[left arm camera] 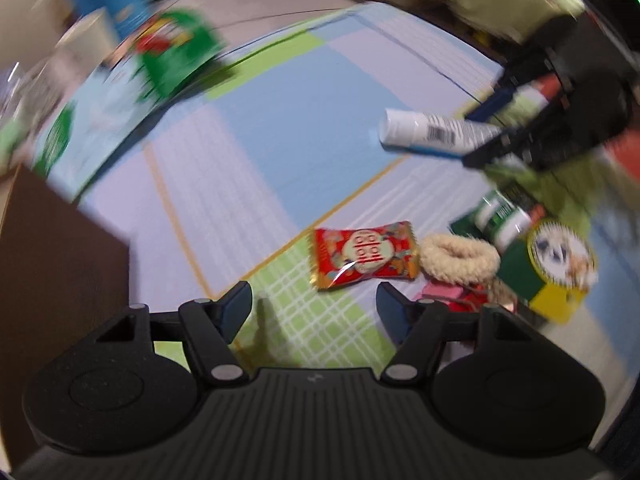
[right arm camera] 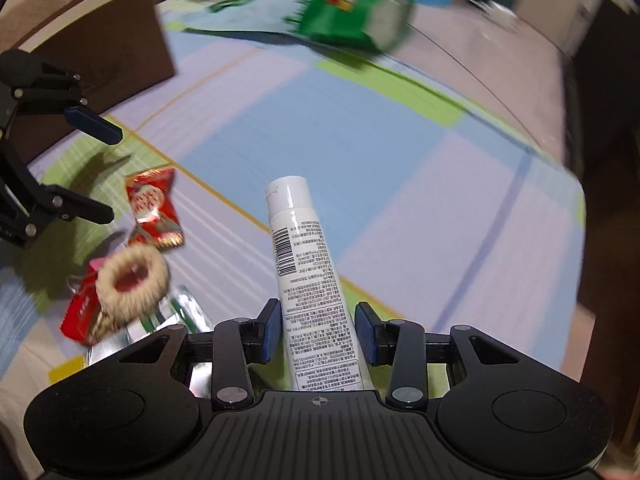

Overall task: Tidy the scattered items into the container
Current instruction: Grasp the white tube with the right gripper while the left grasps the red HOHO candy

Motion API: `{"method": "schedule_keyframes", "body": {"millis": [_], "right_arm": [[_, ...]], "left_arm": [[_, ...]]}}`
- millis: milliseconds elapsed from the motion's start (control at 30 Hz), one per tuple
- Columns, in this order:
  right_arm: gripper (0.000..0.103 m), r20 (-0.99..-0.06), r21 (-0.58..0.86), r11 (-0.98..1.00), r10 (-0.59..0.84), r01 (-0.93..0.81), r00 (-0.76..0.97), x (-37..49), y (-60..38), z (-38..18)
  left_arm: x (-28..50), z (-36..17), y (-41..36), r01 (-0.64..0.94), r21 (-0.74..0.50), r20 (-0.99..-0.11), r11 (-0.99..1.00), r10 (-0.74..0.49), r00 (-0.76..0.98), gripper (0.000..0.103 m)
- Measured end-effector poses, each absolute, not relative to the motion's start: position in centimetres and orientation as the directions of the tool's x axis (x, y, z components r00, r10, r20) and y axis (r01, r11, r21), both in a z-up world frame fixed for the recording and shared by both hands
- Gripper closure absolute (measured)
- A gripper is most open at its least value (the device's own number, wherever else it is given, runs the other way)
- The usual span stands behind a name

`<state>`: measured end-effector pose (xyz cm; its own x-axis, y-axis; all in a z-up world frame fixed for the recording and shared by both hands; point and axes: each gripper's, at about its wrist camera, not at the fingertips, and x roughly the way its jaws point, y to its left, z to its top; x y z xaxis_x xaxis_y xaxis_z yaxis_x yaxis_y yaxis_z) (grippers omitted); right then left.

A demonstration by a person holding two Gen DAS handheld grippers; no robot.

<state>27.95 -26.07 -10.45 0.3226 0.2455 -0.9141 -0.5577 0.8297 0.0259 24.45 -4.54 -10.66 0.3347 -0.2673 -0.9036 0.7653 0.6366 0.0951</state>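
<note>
The right tongs (right arm camera: 316,330) hold a white tube (right arm camera: 304,272) between the two blue pads. The tube points forward, away from the camera, with its cap end raised above the checked cloth (right arm camera: 360,152) that covers the tabletop. In the left wrist view the same tube (left arm camera: 436,132) sticks out of the right tongs (left arm camera: 486,138) at the upper right, clear of the cloth.

The left tongs (left arm camera: 314,312) are wide apart and hold nothing. They hang just above the cloth (left arm camera: 280,152). Just ahead of them lies a red candy packet (left arm camera: 364,256), and beside it, to the right, a cream fluffy ring (left arm camera: 460,258) rests on some small red and pink things. Further right stands a green and yellow box (left arm camera: 548,276), partly blurred.

At the left edge there is a brown box wall (left arm camera: 52,264), possibly the container. At the far end of the cloth lies a green bag (right arm camera: 356,16), blurred.
</note>
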Motion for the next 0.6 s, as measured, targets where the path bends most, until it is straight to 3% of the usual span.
{"method": "schedule_keyframes", "body": {"millis": [233, 333, 467, 533, 600], "right_arm": [[0.063, -0.905, 0.04, 0.87, 0.239, -0.491, 0.351, 26.9, -27.0, -10.3], [0.056, -0.905, 0.055, 0.875, 0.248, -0.482, 0.347, 27.1, -26.9, -10.4], [0.055, -0.907, 0.043, 0.868, 0.242, -0.495, 0.344, 26.9, -26.0, -10.5], [0.04, -0.908, 0.038, 0.864, 0.239, -0.501, 0.343, 26.8, -25.5, -10.6], [0.019, -0.91, 0.032, 0.861, 0.236, -0.508, 0.342, 26.7, -25.1, -10.7]], "left_arm": [[23.4, -11.9, -7.6, 0.911, 0.301, -0.886, 0.282, -0.27, 0.377, 0.037], [23.5, -12.5, -8.3, 0.935, 0.318, -0.889, 0.157, -0.293, 0.352, 0.043], [24.0, -12.7, -8.3, 0.953, 0.299, -0.898, 0.052, -0.323, 0.3, 0.047], [24.6, -12.7, -8.2, 0.97, 0.237, -0.913, 0.048, -0.329, 0.239, 0.06], [25.3, -12.7, -8.1, 0.985, 0.164, -0.926, 0.055, -0.335, 0.172, 0.074]]}}
